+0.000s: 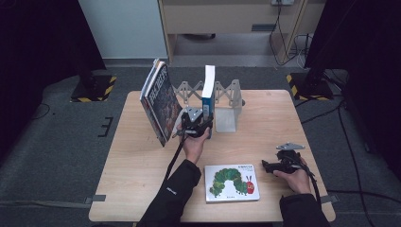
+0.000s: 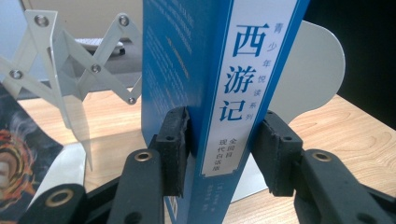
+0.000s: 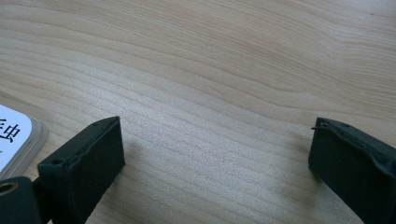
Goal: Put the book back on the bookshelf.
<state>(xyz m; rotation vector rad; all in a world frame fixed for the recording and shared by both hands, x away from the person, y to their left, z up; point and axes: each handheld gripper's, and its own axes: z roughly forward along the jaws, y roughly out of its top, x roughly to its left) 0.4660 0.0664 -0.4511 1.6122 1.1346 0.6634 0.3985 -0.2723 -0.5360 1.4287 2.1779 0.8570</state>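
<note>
Book (image 1: 208,94) stood upright (long axis vertical) on the desk (image 1: 142,165) against the bookend (image 1: 226,118), spine clamped by left hand-held gripper (image 2: 219,154); right hand-held gripper (image 3: 215,154) gaped wide, empty.

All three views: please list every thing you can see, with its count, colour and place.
blue book: one, blue with a white spine label, upright at the table's middle back, between the left claw's pads.
dark books: at least two, dark covers, leaning at the back left.
bookend rack: one, pale grey, accordion type, behind and right of the blue book.
picture book: one, white with a green caterpillar, flat at the front edge.
table: one, light wood.
left claw: one, black, shut on the blue book.
right claw: one, black, open, low over bare wood right of the picture book.
</note>
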